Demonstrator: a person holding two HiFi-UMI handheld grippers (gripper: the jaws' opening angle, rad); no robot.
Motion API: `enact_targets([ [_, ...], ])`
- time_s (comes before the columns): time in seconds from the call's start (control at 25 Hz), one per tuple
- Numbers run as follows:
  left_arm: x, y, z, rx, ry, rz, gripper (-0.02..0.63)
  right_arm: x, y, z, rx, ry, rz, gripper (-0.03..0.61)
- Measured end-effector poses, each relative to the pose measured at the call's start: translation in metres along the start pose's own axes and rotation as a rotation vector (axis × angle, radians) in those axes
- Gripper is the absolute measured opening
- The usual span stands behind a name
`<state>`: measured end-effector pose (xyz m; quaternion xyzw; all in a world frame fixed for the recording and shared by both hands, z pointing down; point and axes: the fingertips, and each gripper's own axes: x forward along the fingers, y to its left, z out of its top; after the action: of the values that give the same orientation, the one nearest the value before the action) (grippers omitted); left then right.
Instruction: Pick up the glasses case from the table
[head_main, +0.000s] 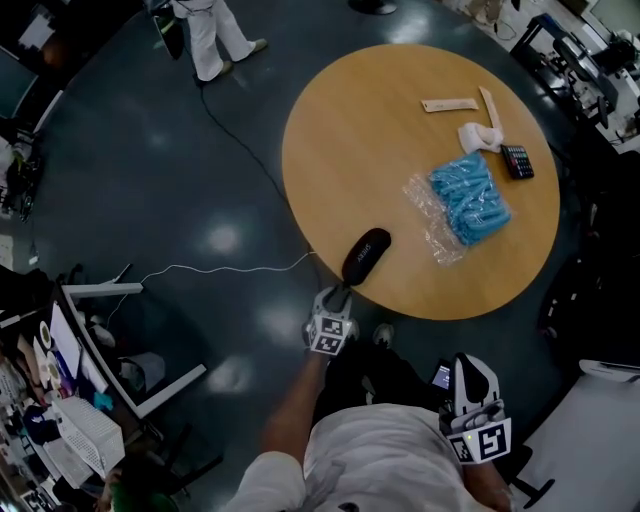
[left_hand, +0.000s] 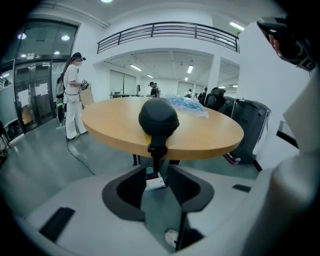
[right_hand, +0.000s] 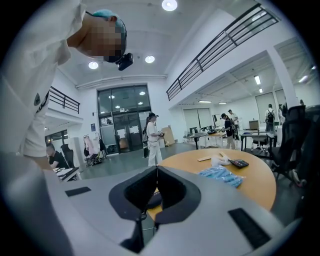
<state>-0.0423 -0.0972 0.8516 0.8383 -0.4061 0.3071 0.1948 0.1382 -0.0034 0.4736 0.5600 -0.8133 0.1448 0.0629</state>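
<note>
The black glasses case (head_main: 366, 255) lies at the near rim of your round wooden worktop (head_main: 350, 140). One end sits right at the edge and its length runs away from you at a slant. In the left gripper view its rounded end faces you, and a dark strap (left_hand: 157, 150) hangs from it down over the rim. Your left gripper (head_main: 336, 296) is just below and in front of that end. Its fingers (left_hand: 90, 200) stand wide apart, with the strap in line with the gap between the tips and nothing pressed between them; whether a tip brushes the strap cannot be told from these views. Your right gripper (head_main: 470, 368) is held low beside your body, well apart from the case, and its fingers (right_hand: 100, 200) meet at the tips with nothing held. Farther across the worktop lies a blue packet (head_main: 470, 200) in crinkled clear plastic. Beyond it, toward the far right rim, are a dark calculator (head_main: 517, 161), a white crumpled wad (head_main: 478, 135) and two pale flat strips (head_main: 449, 104); none of these touches the case. A white cable (head_main: 220, 268) trails over the dark glossy floor (head_main: 150, 180) toward the worktop's near edge, and a person in white (head_main: 215, 35) stands well beyond the worktop on the left.
</note>
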Motion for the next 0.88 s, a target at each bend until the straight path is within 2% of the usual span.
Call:
enact_targets([
  [0.24, 0.003, 0.005, 0.011, -0.002, -0.047, 0.014, 0.124, 0.009, 0.003, -0.002, -0.001, 0.009, 0.011, 0.016],
  [0.32, 0.001, 0.005, 0.015, -0.005, -0.057, 0.016, 0.066, 0.011, 0.003, -0.006, -0.004, 0.016, 0.011, 0.015],
  [0.56, 0.001, 0.003, 0.015, -0.001, -0.05, -0.001, 0.06, 0.033, 0.007, -0.017, -0.016, 0.032, 0.041, 0.016],
  [0.88, 0.004, 0.003, 0.014, 0.03, -0.031, -0.028, 0.063, 0.046, 0.015, -0.014, -0.016, 0.029, 0.083, 0.015],
])
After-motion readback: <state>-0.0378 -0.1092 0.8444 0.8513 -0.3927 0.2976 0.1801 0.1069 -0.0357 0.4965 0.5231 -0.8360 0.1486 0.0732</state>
